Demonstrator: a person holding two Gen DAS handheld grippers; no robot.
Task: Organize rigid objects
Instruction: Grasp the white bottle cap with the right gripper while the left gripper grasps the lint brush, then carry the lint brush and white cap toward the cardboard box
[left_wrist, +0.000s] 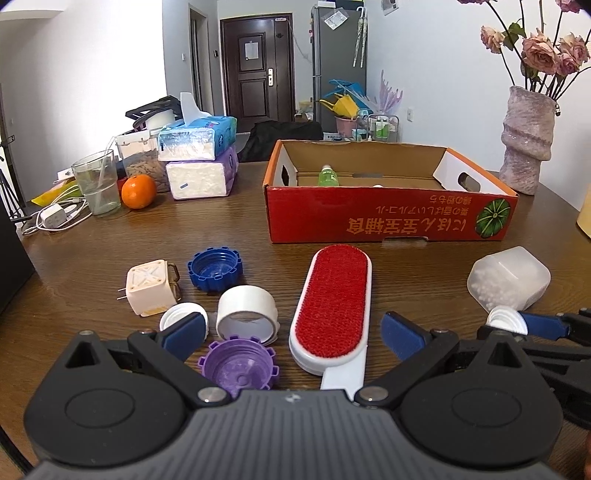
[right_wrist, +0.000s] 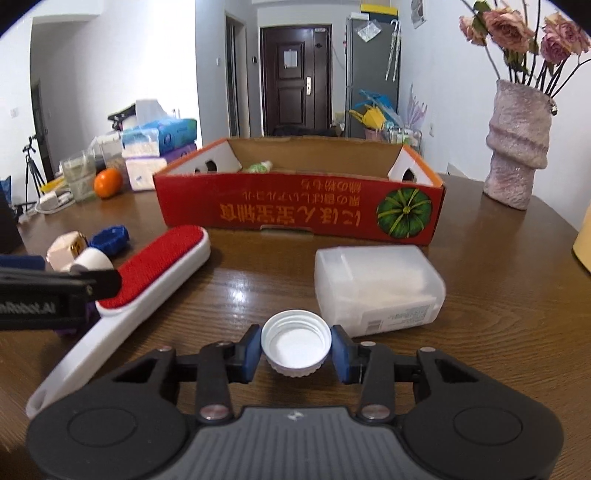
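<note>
The right tongs (right_wrist: 296, 350) sit nearest the lens, their blue pads drawn in on a white bottle cap (right_wrist: 296, 341) – one pad at its 9 o'clock, the other at its 3 o'clock, both against the ribbed rim. The cap lies open side up on the brown counter (right_wrist: 498, 295). Just past it, toward 1 o'clock, a translucent plastic container (right_wrist: 376, 290) lies on its side. At 10 o'clock from the cap stretches a lint brush (right_wrist: 147, 273) with a red pad and white handle.

The left tongs (left_wrist: 291, 334) stand wide, nothing between the pads; the brush's head lies in the gap ahead of them. Around their left finger lie a purple cap (left_wrist: 238, 365), a roll of white tape (left_wrist: 246, 312), a second white cap (left_wrist: 173, 317), a blue cap (left_wrist: 214, 267) and a beige plug adapter (left_wrist: 149, 286) – all apart from the pads.

At 12 o'clock sits the red cardboard box (right_wrist: 295, 210), open-topped, a green bottle (left_wrist: 328, 177) inside. A pink vase (right_wrist: 515, 147) stands at 2 o'clock, an orange (left_wrist: 138, 192) at 10.
</note>
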